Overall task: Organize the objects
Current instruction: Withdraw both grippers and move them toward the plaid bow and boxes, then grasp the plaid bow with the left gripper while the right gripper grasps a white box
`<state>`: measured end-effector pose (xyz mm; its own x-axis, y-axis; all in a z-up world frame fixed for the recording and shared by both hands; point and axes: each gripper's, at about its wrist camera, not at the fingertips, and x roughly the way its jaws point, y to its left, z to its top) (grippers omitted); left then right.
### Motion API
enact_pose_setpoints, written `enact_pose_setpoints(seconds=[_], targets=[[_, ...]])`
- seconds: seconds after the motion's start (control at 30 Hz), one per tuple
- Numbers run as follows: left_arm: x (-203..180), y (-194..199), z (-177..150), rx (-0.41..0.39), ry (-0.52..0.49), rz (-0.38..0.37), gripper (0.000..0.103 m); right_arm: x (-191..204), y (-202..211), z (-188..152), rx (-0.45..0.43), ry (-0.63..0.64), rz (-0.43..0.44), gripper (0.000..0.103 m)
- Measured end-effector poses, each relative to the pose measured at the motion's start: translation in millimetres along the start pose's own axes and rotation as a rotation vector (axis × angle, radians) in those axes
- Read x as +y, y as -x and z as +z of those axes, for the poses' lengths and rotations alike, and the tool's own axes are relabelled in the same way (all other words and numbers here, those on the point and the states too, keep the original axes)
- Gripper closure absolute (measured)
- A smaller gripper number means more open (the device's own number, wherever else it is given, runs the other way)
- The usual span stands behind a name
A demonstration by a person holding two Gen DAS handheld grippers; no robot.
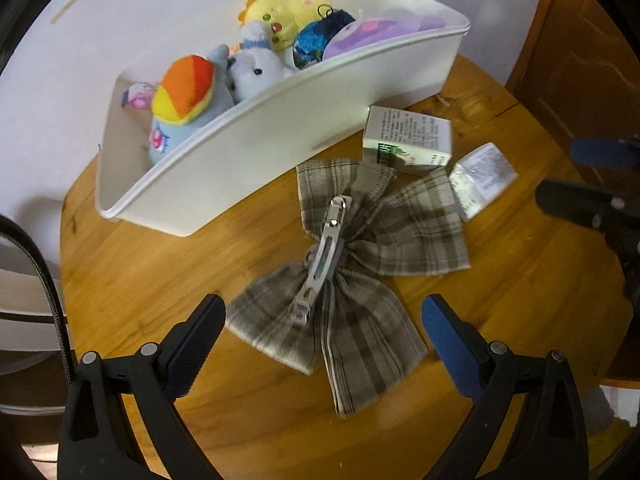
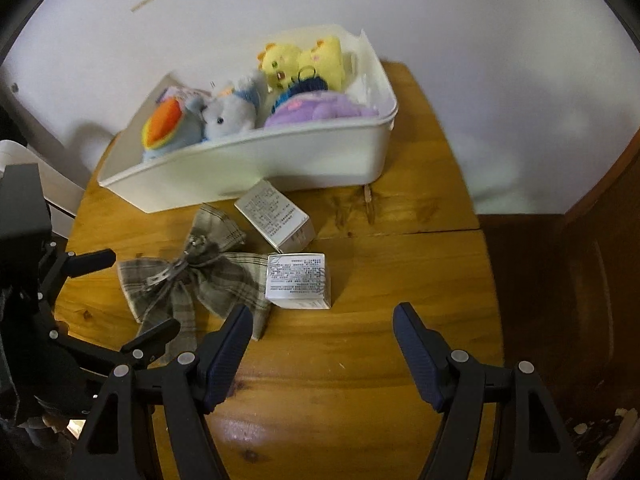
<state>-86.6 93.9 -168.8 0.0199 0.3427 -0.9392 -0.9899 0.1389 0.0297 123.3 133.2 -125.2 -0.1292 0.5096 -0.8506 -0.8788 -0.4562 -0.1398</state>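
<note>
Two tools are in my hands, one each. From my left tool's camera, my left gripper [image 1: 323,322] is wide open and holds nothing. Its two fingers sit on each side of the bow [image 1: 352,256], but they do not touch it. The bow is gray and checked, and it lies flat on the wood table [image 1: 140,280] with its metal clip [image 1: 324,256] facing up. Past the bow sits a white bin [image 1: 256,148]. Soft toys fill the bin: a rainbow toy [image 1: 186,88] at the left, a pale blue toy [image 1: 256,66] in the middle, a yellow toy [image 1: 288,12] at the back, and a purple toy [image 1: 380,30] at the right. A small box [image 1: 408,138] lies just past the bow, close to the bin. A shiny box [image 1: 482,180] lies to its right, touching the bow's edge. My right gripper [image 1: 600,184] peeks in at the right edge.

From my right tool's camera, my right gripper [image 2: 323,332] is wide open too and holds nothing. It hangs over bare table [image 2: 380,360]. The shiny box [image 2: 298,280] is just ahead of it, with one side resting on the bow [image 2: 192,284]. The small box [image 2: 274,216] lies past that, next to the bin [image 2: 256,164]. My left gripper [image 2: 132,300] is at the left, open, with the bow between its fingers.
</note>
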Motion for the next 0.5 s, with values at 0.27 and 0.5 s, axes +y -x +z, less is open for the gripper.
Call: enact_pose_setpoints(seconds=[0.27,0.5], targets=[[7.8,-25.8,5.4,0.03,0.021,-0.03,0.004,13.8,-29.8,2.1,0.031,0.042,0.004,0.03],[9.1,-35.8,1.2,0.034,0.035,-0.038,0.004,17.3,-44.2,2.0,0.039,0.069,-0.013,0.03]])
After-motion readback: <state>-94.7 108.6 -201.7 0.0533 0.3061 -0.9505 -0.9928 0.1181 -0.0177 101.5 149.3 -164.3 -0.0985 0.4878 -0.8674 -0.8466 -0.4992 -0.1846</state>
